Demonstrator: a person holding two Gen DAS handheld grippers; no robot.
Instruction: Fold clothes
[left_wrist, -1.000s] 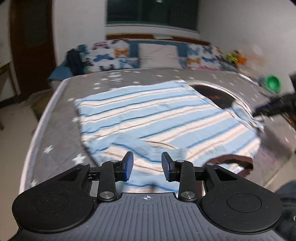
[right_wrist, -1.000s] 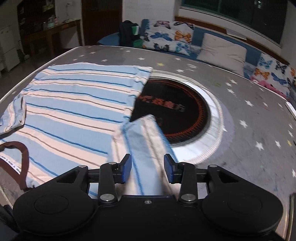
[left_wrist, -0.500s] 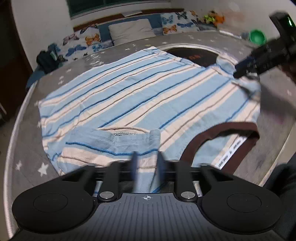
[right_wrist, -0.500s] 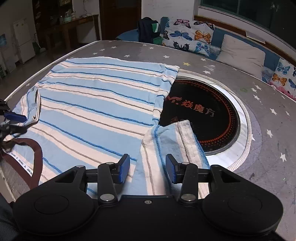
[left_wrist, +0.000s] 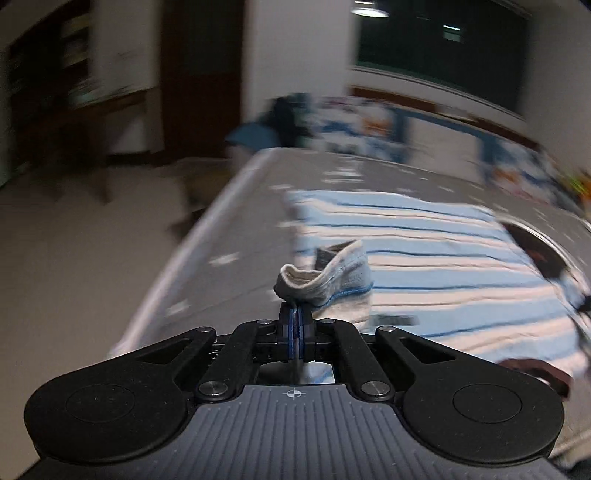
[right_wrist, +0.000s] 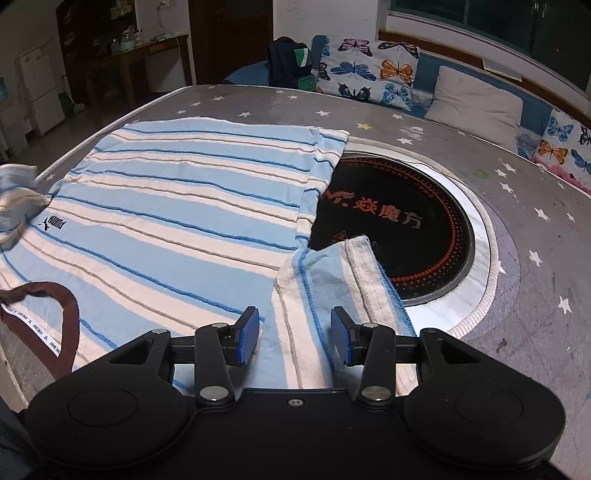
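Blue-and-white striped shirt (right_wrist: 177, 206) with brown collar; grey star-patterned tablecloth (right_wrist: 535, 229).

A grey star-printed table (right_wrist: 424, 133) with a black round hotplate (right_wrist: 399, 229) carries a striped shirt (right_wrist: 177, 206).

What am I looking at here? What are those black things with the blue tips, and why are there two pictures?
Each black thing is a hand-held grasping tool: a person carries one in each hand, and each has a camera looking out along its two blue-tipped fingers. So there are two pictures, one from each hand. A striped T-shirt lies spread on a grey star-patterned table with a round black cooktop set into it. The left tool is shut, pinching one sleeve and lifting it. The right tool is open, its fingers on either side of the other sleeve, which lies flat, unheld.
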